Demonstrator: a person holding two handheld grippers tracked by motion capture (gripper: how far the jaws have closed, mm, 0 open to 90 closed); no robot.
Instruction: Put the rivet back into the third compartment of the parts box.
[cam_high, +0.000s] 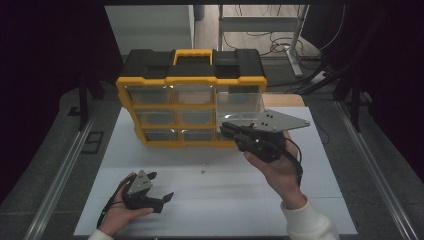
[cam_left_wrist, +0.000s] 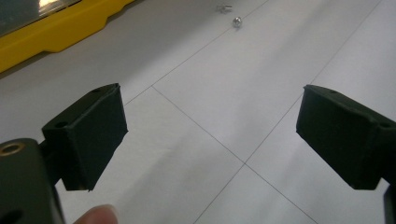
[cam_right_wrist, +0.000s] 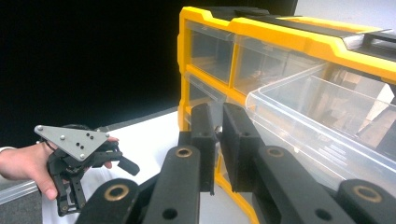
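High view shows, nearest to the person, the left gripper (cam_high: 155, 186) low over the white desk (cam_high: 225, 200), in front of the yellow organizer (cam_high: 192, 107) and to its left side. Its jaws are spread wide with nothing between them. Between this gripper and the organizer two small metal parts (cam_high: 204, 168) lie on the desk, close to each other; in the left gripper view one looks like a small ball (cam_left_wrist: 237, 21) and the other like a short screw (cam_left_wrist: 224, 7).

Farther on, the right gripper (cam_high: 226, 129) is at the organizer's front, at its right column. Its jaws are almost pressed together, and in the right gripper view something small and shiny (cam_right_wrist: 217, 128) sits in the narrow gap; I cannot tell what it is.

The organizer has nine clear drawers, three rows of three. One drawer (cam_high: 240, 105), top right, is pulled out toward the right gripper. I cannot see any content in the drawers.
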